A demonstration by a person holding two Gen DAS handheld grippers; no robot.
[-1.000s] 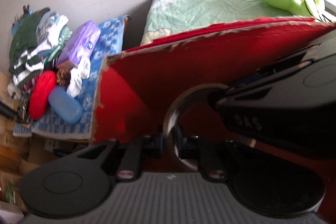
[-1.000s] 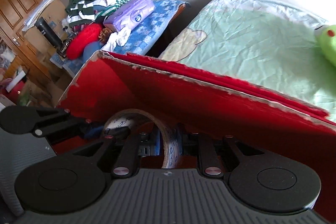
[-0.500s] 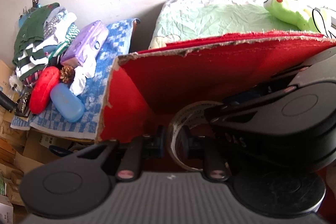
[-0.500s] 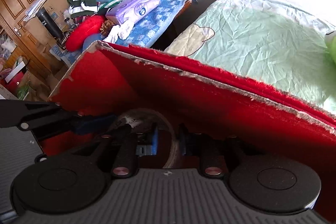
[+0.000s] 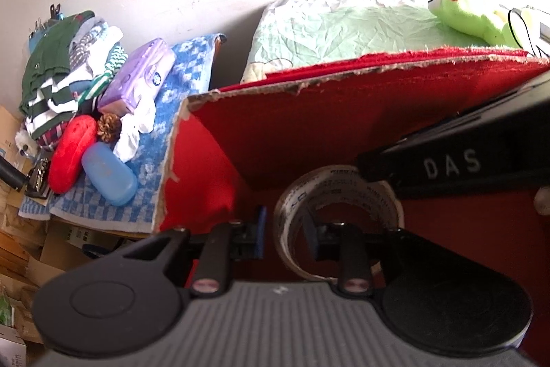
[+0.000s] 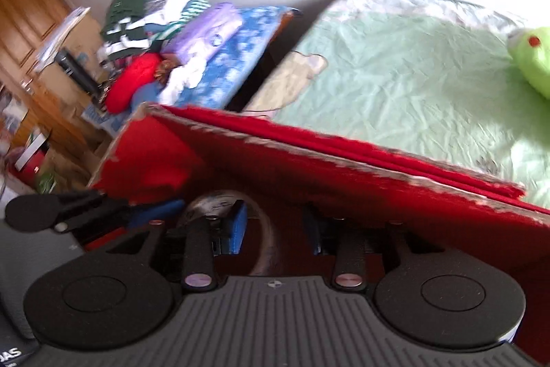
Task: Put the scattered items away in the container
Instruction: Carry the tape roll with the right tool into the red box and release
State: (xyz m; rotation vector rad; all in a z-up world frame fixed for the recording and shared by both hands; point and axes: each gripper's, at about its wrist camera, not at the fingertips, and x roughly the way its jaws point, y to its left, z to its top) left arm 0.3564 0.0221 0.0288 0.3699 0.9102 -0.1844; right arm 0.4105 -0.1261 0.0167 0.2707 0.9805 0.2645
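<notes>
Left gripper (image 5: 287, 234): jaws parted, blue pads (image 5: 260, 231) flanking one wall of the tape roll (image 5: 338, 215); pad contact cannot be confirmed. The roll stands on edge inside the red box (image 5: 309, 112). Right gripper (image 6: 275, 229): jaws wide apart, holding nothing, with the roll's rim between them. Both tools point into the box, the right gripper crossing above the roll in the left view.

Left tongs (image 5: 285, 234) with matte black housing, ribbed grey top plate, two round black side discs, blue finger pads, pink-capped pivot pins, right tongs (image 6: 273, 229) of identical build, white "DAS" lettering on body
</notes>
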